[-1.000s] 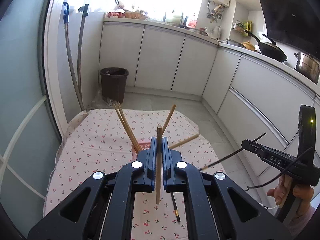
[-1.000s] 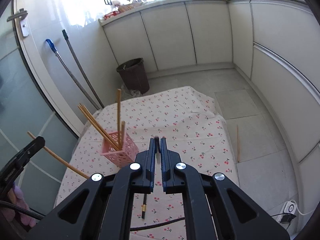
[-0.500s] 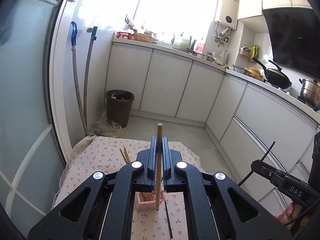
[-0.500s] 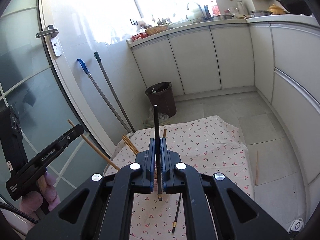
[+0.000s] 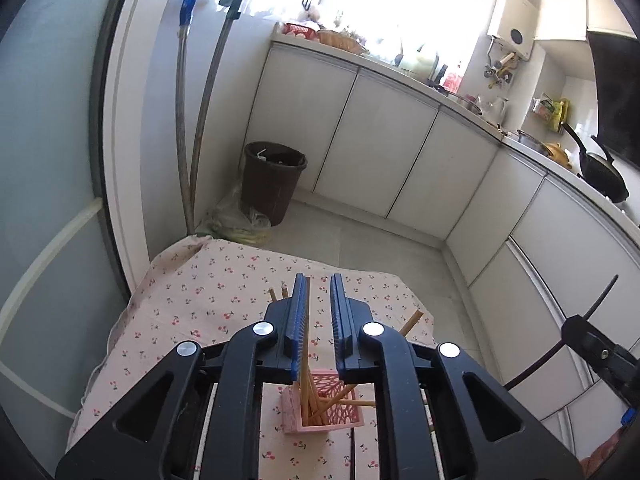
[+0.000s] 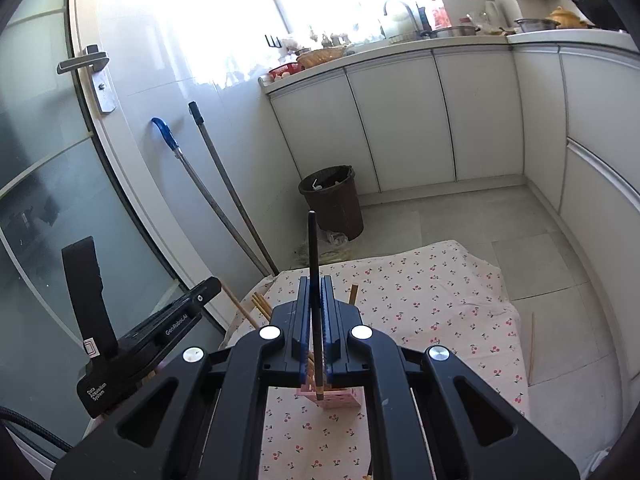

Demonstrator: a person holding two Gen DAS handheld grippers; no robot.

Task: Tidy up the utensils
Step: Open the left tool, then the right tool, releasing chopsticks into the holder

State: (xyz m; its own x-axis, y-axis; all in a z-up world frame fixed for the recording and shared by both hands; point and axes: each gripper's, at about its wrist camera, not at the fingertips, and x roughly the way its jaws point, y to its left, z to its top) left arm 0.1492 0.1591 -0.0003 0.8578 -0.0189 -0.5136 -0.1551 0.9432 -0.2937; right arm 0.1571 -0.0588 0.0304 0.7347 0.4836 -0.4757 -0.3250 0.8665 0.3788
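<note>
Landmark: pink holder (image 5: 324, 406), a perforated square basket standing upright on the cherry-print cloth (image 5: 208, 292) that covers the bench.

Left tool (image 5: 319, 322): jaws parted with a clear gap. A wooden chopstick (image 5: 305, 364) runs down along the inner face of the left-hand finger and ends inside the holder. Whether that finger touches it cannot be told; the other finger is clear of it. The tool sits directly above the holder.

Holder contents, left view: several wooden chopsticks (image 5: 332, 402) leaning across each other. Two tips (image 5: 279, 293) show past the left finger, another (image 5: 412, 322) past the right.

Right tool (image 6: 315, 322): jaws closed to a narrow slot, clamped on a black chopstick (image 6: 313, 256). The stick stands near upright. Its long end rises above the fingers, its short end with a gold band hangs below them, just over the holder (image 6: 332, 398).

Right view also shows the left tool body (image 6: 160, 328) to the left of the holder, and one loose wooden stick (image 6: 531, 348) on the floor, well to the right of the holder and beyond the cloth edge.

Background: brown bin (image 6: 332, 200) and two mop handles (image 6: 224, 196) stand beyond the holder against the wall.
</note>
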